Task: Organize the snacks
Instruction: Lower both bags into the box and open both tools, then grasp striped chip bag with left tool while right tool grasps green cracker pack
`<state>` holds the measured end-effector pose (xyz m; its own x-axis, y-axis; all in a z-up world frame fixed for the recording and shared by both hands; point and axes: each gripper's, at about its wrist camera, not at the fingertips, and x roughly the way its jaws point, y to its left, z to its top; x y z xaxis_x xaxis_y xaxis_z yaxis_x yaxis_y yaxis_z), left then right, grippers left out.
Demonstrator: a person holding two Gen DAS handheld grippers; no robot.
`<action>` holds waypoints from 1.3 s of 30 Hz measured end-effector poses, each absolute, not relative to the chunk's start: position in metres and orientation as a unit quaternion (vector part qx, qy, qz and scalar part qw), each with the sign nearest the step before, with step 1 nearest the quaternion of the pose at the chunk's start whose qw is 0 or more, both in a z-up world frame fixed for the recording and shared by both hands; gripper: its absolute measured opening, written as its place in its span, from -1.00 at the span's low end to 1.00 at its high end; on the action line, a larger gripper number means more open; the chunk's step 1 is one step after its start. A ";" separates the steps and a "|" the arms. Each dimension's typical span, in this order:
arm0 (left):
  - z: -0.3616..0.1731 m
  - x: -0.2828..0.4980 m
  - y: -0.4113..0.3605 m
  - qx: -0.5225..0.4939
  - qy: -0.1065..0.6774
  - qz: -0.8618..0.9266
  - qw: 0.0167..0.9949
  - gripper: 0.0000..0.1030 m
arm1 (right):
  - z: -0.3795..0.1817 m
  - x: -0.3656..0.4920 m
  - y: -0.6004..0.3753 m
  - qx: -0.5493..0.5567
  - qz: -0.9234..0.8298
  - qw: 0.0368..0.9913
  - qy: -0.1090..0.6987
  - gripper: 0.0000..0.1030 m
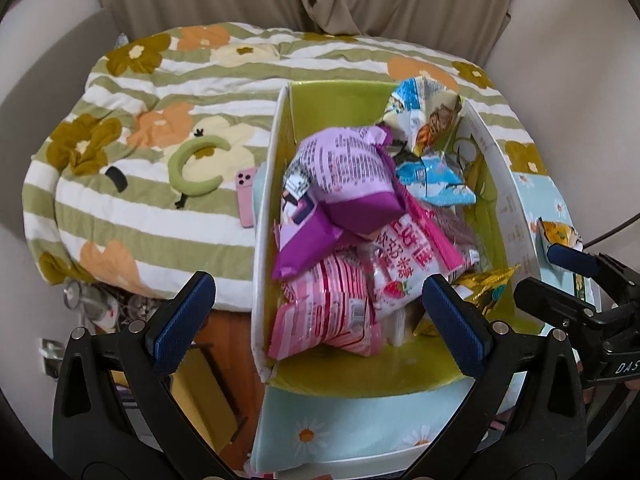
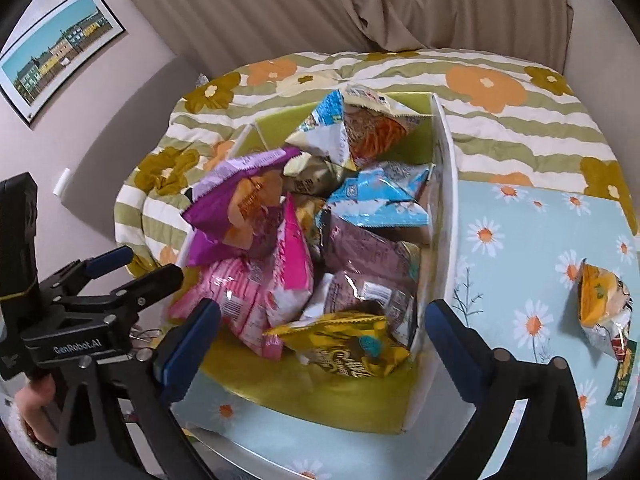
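- Nearly all the snack packets already lie heaped in the box (image 2: 444, 216), which has a green lining and stands on the daisy-print surface (image 2: 520, 232) by the bed (image 1: 160, 92).
- One orange-and-yellow packet (image 2: 604, 312) is left outside, lying on the surface to the right of the box wall, well apart from the pile; by my reading it is the last to go in.
- The right gripper (image 2: 320, 344) has its jaws spread wide over the near end of the box with nothing between them; a yellow packet (image 2: 344, 340) lies just below.
- The left gripper (image 1: 316, 320) hangs with jaws open and empty over the pink striped packet (image 1: 328, 312).
- The right wrist view shows the stray packet whole and a framed picture (image 2: 60, 48) on the wall.
- The left wrist view shows only that packet's corner, but also a pink phone (image 1: 246, 196) and a green curved cushion (image 1: 196, 168) on the bed, hidden from the other view.
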<state>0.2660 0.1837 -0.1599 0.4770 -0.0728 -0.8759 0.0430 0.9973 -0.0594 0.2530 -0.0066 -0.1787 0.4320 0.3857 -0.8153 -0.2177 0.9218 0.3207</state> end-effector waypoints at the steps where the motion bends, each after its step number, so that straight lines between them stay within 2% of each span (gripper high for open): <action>1: -0.160 0.265 0.184 -0.013 0.510 -0.033 0.859 0.99 | -0.177 0.251 -0.007 0.084 0.180 0.844 0.498 0.97; 12: -0.124 0.250 0.138 0.005 0.476 -0.038 0.879 0.99 | -0.144 0.221 -0.051 0.066 0.179 0.872 0.451 0.98; 24: -0.106 0.235 -0.021 0.025 0.458 -0.140 0.878 0.99 | -0.130 0.169 -0.189 0.072 0.086 0.886 0.450 0.98; 30: -0.116 0.230 -0.107 0.034 0.464 -0.187 0.865 0.99 | -0.142 0.147 -0.259 0.074 0.045 0.878 0.470 0.98; 39: -0.161 0.236 -0.211 0.073 0.509 -0.237 0.824 0.99 | -0.179 0.128 -0.327 0.099 0.004 0.864 0.493 0.97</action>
